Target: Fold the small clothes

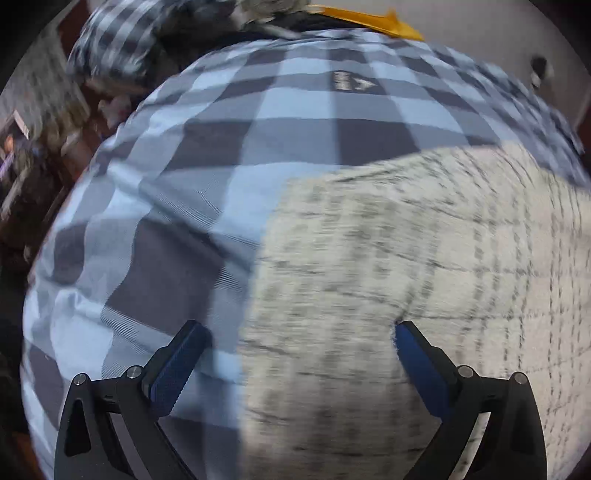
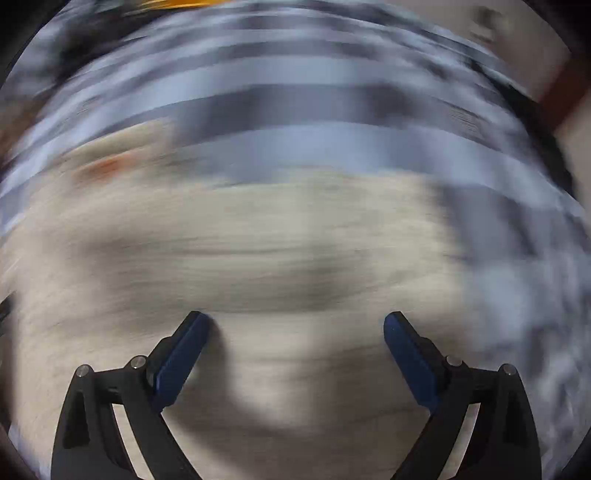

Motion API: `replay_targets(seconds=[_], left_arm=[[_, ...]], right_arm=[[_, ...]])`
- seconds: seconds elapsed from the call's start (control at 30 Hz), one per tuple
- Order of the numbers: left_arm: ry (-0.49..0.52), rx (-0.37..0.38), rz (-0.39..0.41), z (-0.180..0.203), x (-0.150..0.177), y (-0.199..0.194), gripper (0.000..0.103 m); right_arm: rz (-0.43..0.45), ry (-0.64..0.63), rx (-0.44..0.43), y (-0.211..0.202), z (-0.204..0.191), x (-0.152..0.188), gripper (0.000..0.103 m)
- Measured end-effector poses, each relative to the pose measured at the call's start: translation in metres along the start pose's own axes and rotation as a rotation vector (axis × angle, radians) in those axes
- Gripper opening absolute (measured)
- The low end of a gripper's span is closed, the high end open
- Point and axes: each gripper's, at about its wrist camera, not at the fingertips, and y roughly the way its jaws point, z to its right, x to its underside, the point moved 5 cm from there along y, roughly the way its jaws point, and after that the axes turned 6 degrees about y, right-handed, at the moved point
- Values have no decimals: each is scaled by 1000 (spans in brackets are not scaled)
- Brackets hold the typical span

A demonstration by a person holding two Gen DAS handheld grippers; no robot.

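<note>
A cream garment with thin grey check lines (image 1: 406, 258) lies flat on a blue and grey checked bedcover (image 1: 258, 129). Its left edge runs between the fingers of my left gripper (image 1: 301, 332), which is open and empty just above it. In the right wrist view the same cream garment (image 2: 277, 240) fills the middle, badly blurred, with an orange mark (image 2: 110, 166) near its far left. My right gripper (image 2: 295, 325) is open and empty over the cloth. The checked cover (image 2: 314, 147) lies beyond and to the right.
A checked pillow (image 1: 118, 40) and a dark heap (image 1: 207, 33) sit at the far end of the bed. An orange-yellow item (image 1: 373, 22) lies at the far edge. Cluttered furniture (image 1: 33, 147) stands off the bed's left side.
</note>
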Motion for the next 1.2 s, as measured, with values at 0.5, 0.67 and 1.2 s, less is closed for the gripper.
replay_targets(seconds=[0.5, 0.67, 1.2], left_arm=[[83, 45, 209, 71, -44, -52, 103], [107, -6, 66, 86, -43, 10, 103], [-55, -142, 132, -49, -23, -69, 103]], right_arm=[[2, -75, -480, -58, -78, 34, 98], [-50, -108, -384, -8, -100, 37, 98], [50, 351, -266, -56, 34, 8, 98]])
